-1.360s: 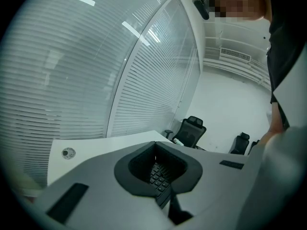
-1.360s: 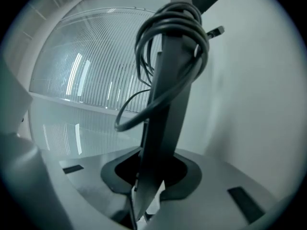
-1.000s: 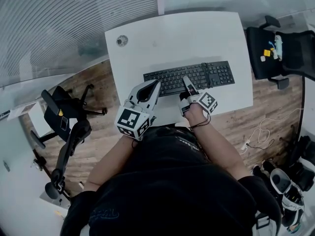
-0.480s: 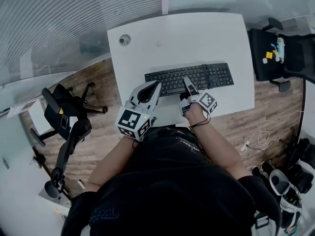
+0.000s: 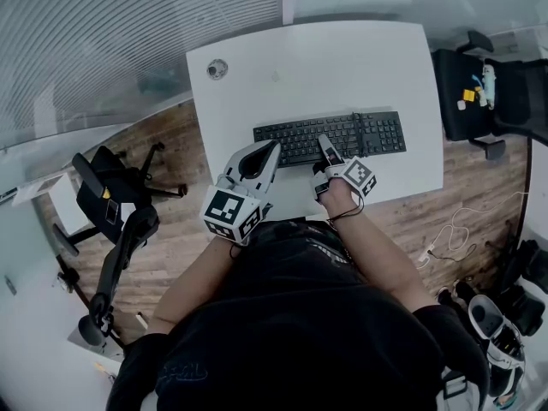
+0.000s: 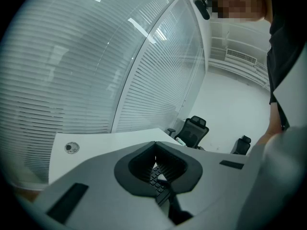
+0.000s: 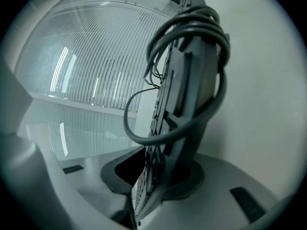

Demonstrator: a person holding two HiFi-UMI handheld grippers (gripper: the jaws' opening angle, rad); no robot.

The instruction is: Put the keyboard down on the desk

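The right claw pinches the near edge of the keyboard, a cable looped round it. The left claw is pressed together at its tips and grips nothing, poised by the keyboard's left end. The keyboard lies level, low over the middle of the white bench; whether it touches is unclear. The set-down looks to be in its last stage. Next comes seating it flat, then spreading the right claw and drawing back.
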